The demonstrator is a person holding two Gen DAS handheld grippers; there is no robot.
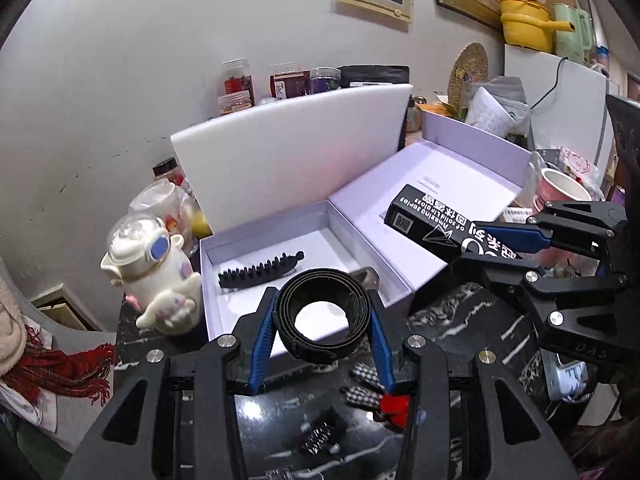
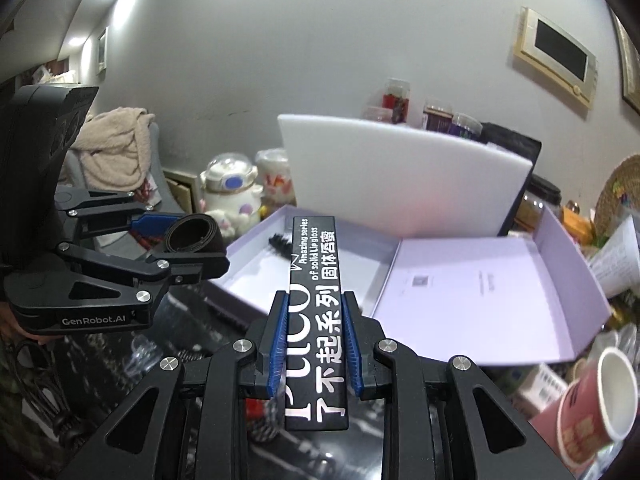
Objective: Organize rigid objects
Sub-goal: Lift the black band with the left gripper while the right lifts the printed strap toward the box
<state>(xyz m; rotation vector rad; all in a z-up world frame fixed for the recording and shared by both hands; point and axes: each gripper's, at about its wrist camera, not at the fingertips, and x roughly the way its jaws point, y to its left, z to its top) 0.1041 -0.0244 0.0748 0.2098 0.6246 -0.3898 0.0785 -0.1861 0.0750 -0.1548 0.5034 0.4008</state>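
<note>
Left gripper (image 1: 323, 320) clamped across a coiled black strap (image 1: 325, 314), pads on opposite sides of the ring so the coil cannot unwind. Right gripper (image 2: 314, 340) clamped on the long sides of a slim black carton (image 2: 316, 308), a matte rectangular lip-gloss box with white print, held lengthwise. Both items are held above the dark marbled table (image 1: 460, 320), near an open white box (image 1: 224, 280) whose smooth card tray already holds a toothed black clip (image 1: 260, 270); presumably both are bound for that tray.

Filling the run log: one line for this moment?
left tool: shut on black roll | right tool: shut on lip gloss box | white box: open
</note>
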